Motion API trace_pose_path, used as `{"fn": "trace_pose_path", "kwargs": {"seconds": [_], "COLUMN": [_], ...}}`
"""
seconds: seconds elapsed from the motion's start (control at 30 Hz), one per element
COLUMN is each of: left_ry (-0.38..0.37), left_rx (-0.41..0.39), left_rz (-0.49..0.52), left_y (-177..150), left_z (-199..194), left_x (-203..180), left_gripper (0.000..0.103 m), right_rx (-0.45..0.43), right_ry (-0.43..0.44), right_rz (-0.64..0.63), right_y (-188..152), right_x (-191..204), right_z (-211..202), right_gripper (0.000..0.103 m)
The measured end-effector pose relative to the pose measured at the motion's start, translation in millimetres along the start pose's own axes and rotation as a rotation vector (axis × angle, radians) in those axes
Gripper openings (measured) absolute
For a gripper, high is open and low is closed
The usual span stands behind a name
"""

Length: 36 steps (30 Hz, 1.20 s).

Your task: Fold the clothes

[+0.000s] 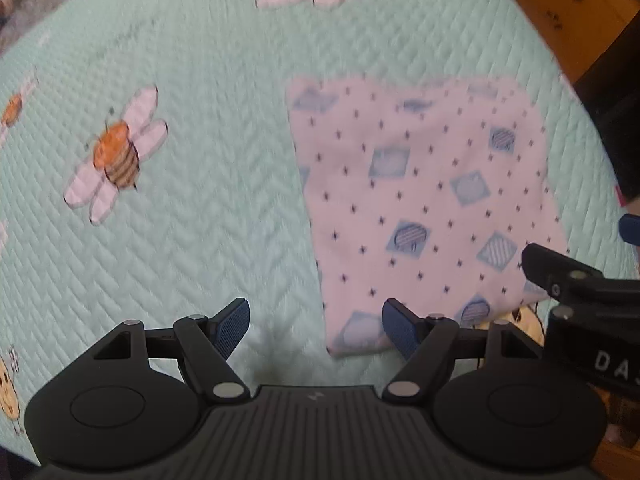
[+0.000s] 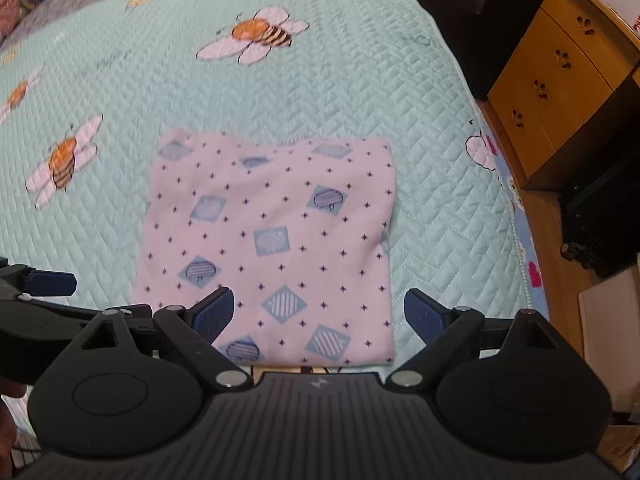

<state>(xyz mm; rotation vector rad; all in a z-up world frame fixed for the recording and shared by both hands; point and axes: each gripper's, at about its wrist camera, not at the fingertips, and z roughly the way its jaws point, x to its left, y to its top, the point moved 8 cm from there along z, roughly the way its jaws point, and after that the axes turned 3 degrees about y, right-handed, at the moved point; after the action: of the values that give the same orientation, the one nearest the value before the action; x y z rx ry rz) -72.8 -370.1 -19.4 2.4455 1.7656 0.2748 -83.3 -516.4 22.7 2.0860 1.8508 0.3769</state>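
Both grippers are up above the bed, pointing steeply down at it. The garment (image 2: 272, 240), pale pink with small dark stars and blue diamond patches, lies folded into a neat rectangle on the mint quilt (image 2: 360, 88), flat, close to the near edge and nearer the right side of the bed than the left.

The right gripper (image 2: 319, 312) hangs over the garment's near edge, jaws spread wide, nothing between the blue pads (image 2: 212, 316). No cloth is pinched.

The left gripper (image 1: 316, 330) sits off the garment's left edge, over bare quilt. Its jaws are wide apart too and hold nothing; its right pad (image 1: 400, 330) shows just over the near left corner of the fold.

Printed bees (image 2: 256, 36) dot the quilt beyond the garment. A wooden drawer chest (image 2: 560, 80) stands past the bed's right edge.
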Motion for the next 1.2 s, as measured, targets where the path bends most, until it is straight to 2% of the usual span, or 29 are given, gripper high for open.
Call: {"fn": "trace_pose_path", "kwargs": {"seconds": [1.03, 1.1, 1.2], "left_ry": [-0.013, -0.020, -0.069], "left_rx": [0.042, 0.041, -0.013], "left_rz": [-0.008, -0.005, 0.009], "left_y": [-11, -13, -15], "left_z": [0, 1, -5], "left_x": [-4, -3, 1], "left_gripper": [0.076, 0.076, 0.076], "right_rx": [0.053, 0.052, 0.037], "right_ry": [-0.005, 0.008, 0.056], "right_rz": [-0.027, -0.019, 0.004], "right_y": [-5, -6, -8], "right_x": [6, 7, 12], "right_z": [-2, -2, -2], "right_gripper": [0.092, 0.092, 0.092]}}
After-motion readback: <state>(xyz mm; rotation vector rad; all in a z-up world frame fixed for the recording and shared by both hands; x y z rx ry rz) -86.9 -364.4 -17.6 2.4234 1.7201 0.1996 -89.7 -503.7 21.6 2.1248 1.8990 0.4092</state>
